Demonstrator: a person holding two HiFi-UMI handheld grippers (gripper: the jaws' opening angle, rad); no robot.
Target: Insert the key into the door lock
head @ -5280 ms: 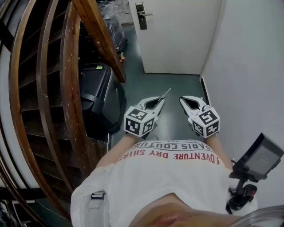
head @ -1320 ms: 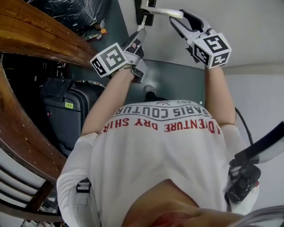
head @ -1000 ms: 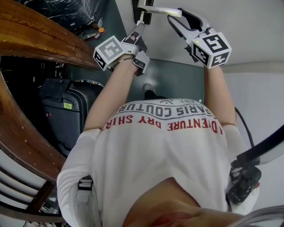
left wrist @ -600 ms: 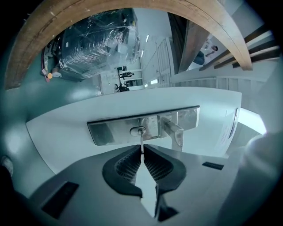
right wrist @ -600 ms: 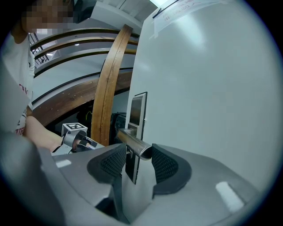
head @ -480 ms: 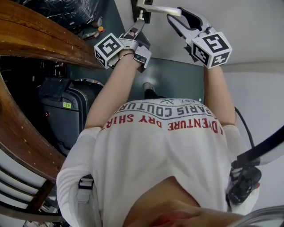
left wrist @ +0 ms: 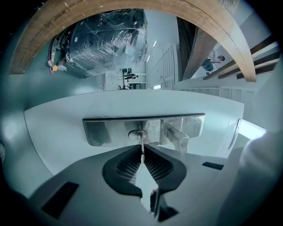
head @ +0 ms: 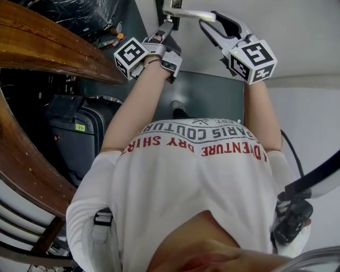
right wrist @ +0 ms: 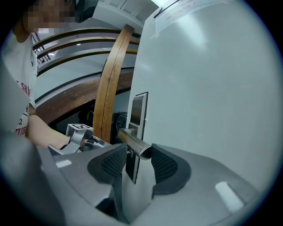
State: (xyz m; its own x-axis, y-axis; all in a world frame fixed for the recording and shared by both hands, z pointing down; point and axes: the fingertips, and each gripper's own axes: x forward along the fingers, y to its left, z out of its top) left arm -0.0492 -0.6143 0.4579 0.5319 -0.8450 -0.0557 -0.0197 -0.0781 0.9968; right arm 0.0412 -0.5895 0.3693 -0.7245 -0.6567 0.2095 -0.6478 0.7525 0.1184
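On the white door, a steel lock plate carries the keyhole and a lever handle. My left gripper is shut on a thin silver key, and the key's tip sits in the keyhole. In the head view the left gripper points up at the plate, just below the handle. My right gripper straddles the free end of the handle. Its jaws stand apart, with a gap beside the left pad. From the head camera the right gripper sits at the handle's right end.
A curved wooden stair rail and a black suitcase crowd the left side. A plastic-wrapped bundle lies beyond the door's edge. A white wall closes the right side, with a device on a black mount.
Five seconds ago both grippers hung low, far from the door. Over the last second the left gripper edged up toward the lock plate and rolled slightly; the right gripper stayed at the handle.
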